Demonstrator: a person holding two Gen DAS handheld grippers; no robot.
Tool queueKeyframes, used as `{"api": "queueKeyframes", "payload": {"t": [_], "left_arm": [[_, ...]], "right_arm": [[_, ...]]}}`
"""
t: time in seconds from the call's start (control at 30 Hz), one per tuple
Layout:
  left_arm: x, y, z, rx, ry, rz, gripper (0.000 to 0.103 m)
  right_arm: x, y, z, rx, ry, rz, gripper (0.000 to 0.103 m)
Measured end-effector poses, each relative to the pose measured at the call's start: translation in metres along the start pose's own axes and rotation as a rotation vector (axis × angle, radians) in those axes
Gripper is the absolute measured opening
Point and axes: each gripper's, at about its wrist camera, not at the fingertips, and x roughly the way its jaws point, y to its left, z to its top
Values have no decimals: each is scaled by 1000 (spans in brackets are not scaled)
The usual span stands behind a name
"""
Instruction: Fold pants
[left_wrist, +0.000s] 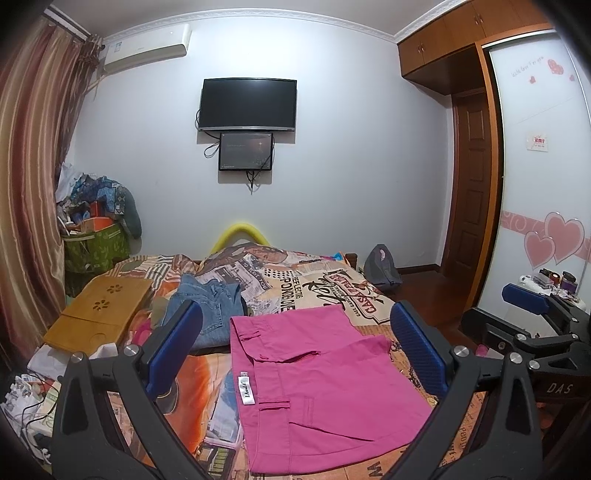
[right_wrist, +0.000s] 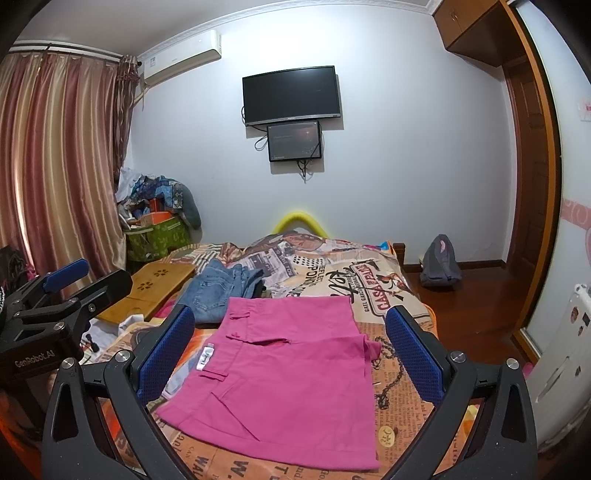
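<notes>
Pink pants (left_wrist: 314, 387) lie folded flat in a compact rectangle on the patterned bedspread (left_wrist: 321, 288), white label showing at the waistband. They also show in the right wrist view (right_wrist: 291, 373). My left gripper (left_wrist: 295, 350) is open and empty, held above the pants with its blue pads wide apart. My right gripper (right_wrist: 291, 354) is open and empty, also above the pants. The right gripper shows at the right edge of the left wrist view (left_wrist: 532, 314); the left gripper shows at the left edge of the right wrist view (right_wrist: 66, 291).
Folded blue jeans (left_wrist: 210, 310) lie behind the pink pants, also in the right wrist view (right_wrist: 218, 291). A wooden lap tray (left_wrist: 99, 314) sits at the bed's left. Cluttered bags (left_wrist: 96, 229) stand by the curtain. A grey backpack (left_wrist: 382, 269) rests on the floor by the wardrobe.
</notes>
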Motion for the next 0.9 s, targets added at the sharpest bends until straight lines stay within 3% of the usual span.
{"api": "queueKeyframes", "payload": {"t": [0.9], "left_arm": [[5, -2, -7, -7, 12, -5, 103]], "right_arm": [[0, -2, -4, 7, 6, -6, 103]]}}
